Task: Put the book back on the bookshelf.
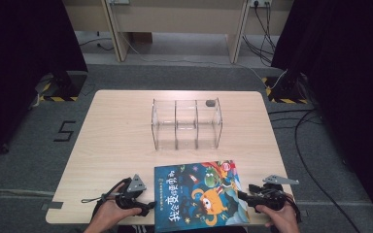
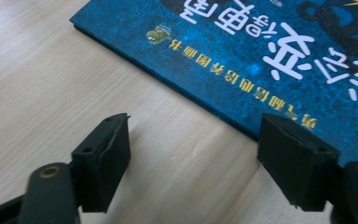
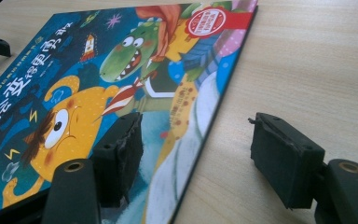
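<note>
Both hands (image 1: 111, 211) low beside book (image 1: 199, 194)

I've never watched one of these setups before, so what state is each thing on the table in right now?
Picture book: closed, lying flat, cover up, at the near table edge.
Clear organizer: upright, three compartments; a small dark thing at its far right corner.
Left tongs: open, straddling the book's edge.
Right tongs: open, straddling the opposite edge.
</note>
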`<control>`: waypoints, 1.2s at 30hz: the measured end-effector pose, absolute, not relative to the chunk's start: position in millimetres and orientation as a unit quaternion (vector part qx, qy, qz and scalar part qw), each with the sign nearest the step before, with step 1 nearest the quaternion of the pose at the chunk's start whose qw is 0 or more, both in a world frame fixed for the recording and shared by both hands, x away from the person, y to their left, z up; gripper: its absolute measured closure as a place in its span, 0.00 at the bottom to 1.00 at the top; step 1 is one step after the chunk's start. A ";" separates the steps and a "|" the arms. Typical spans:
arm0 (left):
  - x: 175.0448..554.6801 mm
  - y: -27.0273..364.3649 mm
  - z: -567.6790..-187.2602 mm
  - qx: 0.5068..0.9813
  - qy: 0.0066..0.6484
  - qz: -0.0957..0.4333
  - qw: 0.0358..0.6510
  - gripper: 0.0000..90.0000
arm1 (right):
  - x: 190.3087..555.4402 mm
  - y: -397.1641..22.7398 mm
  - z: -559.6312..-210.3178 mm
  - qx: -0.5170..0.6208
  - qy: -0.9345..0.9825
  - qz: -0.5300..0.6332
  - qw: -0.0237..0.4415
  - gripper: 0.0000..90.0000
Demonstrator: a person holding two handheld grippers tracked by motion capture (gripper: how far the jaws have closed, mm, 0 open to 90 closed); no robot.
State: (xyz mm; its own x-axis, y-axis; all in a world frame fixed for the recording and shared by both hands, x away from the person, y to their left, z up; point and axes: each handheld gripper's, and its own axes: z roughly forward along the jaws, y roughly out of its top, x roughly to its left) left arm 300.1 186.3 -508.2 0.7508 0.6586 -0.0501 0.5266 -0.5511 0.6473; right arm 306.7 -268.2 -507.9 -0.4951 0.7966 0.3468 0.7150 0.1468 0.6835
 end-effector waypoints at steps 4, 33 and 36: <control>298.5 178.6 -508.1 0.877 0.332 0.098 0.334 0.32 | 308.0 -263.5 -511.1 0.492 0.761 0.420 0.047 0.39; 299.5 163.4 -509.3 0.879 0.309 0.081 0.355 0.35 | 307.7 -289.6 -515.7 0.552 0.638 0.534 -0.045 0.69; 300.0 163.8 -509.6 0.876 0.312 0.079 0.358 0.35 | 306.6 -291.1 -509.8 0.513 0.595 0.610 -0.102 0.72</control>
